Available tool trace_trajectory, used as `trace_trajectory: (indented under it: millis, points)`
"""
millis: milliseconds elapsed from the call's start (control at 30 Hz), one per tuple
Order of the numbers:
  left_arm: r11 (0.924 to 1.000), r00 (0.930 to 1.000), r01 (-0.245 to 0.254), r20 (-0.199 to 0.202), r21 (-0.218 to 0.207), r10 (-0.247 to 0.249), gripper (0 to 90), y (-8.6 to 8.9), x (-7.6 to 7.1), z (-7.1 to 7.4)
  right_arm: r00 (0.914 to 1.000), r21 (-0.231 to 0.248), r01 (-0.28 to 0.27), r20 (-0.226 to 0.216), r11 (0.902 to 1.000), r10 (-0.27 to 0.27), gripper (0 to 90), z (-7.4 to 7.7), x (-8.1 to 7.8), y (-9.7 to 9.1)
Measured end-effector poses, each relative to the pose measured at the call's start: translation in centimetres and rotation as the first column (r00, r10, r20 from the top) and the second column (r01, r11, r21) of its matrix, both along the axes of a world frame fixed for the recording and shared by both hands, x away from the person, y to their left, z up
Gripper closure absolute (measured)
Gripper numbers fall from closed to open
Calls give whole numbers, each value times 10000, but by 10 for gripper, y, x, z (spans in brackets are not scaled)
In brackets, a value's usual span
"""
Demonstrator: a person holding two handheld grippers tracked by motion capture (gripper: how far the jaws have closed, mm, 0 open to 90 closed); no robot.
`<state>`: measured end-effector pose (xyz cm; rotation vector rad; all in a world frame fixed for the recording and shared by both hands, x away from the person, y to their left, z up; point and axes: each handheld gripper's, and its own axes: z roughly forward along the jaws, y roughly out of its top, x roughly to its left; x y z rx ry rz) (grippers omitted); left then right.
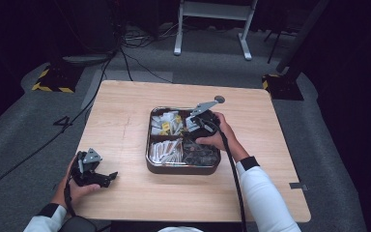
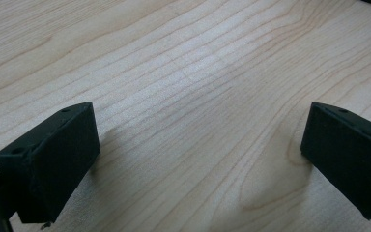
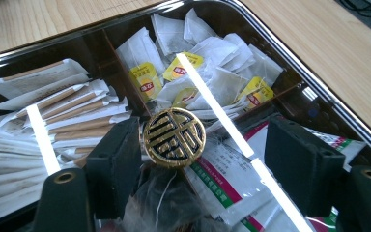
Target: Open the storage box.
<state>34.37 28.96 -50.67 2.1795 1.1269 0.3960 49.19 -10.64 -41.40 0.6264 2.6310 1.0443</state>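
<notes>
Tongs on the right (image 3: 198, 159) hung released over the tray (image 1: 150, 166), its gold knob (image 3: 174, 137) just inside their left pad, so centring before closing seemed wise, while the left tongs (image 2: 198, 159) rested released on the table (image 2: 183, 72).

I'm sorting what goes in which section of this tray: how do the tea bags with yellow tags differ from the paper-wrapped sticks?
The tea bags are loose white pouches with yellow tags, crumpled in a jumbled heap; the paper-wrapped sticks are long, thin and brown under white wrappers, lying roughly parallel. The tea bags fill one far compartment of the tray, the sticks the neighbouring one across a divider. Both are white-wrapped single servings piled in the same dark tray.
</notes>
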Motion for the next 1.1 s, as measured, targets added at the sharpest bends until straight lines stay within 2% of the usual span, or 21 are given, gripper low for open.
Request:
trace_trajectory:
  millis: [233, 400, 567, 700, 800, 1100]
  points:
    - [10000, 10000, 17, 34, 36, -17, 3, 0, 0, 0, 9994, -69, -62, -346, 10000, 59, 324, -12, 7, 8]
    - [10000, 10000, 17, 26, 34, -17, 4, 0, 0, 0, 9988, -15, -106, -484, 9999, 105, 359, -14, 8, 10]
    - [10000, 10000, 24, 31, 37, -24, 3, 0, 0, 0, 9972, 163, -210, -718, 9996, 221, 436, -18, 10, 13]
    - [10000, 10000, 23, 31, 35, -23, 4, 0, 0, 0, 9976, 202, -223, -647, 9995, 236, 452, -20, 10, 15]
    - [10000, 10000, 21, 30, 31, -21, 4, 0, 0, 0, 9958, 149, -530, -743, 9985, 540, 577, -18, 8, 18]
    - [10000, 10000, 20, 30, 32, -20, 4, 0, 0, 0, 9962, 97, -616, -610, 9981, 621, 587, -18, 10, 21]
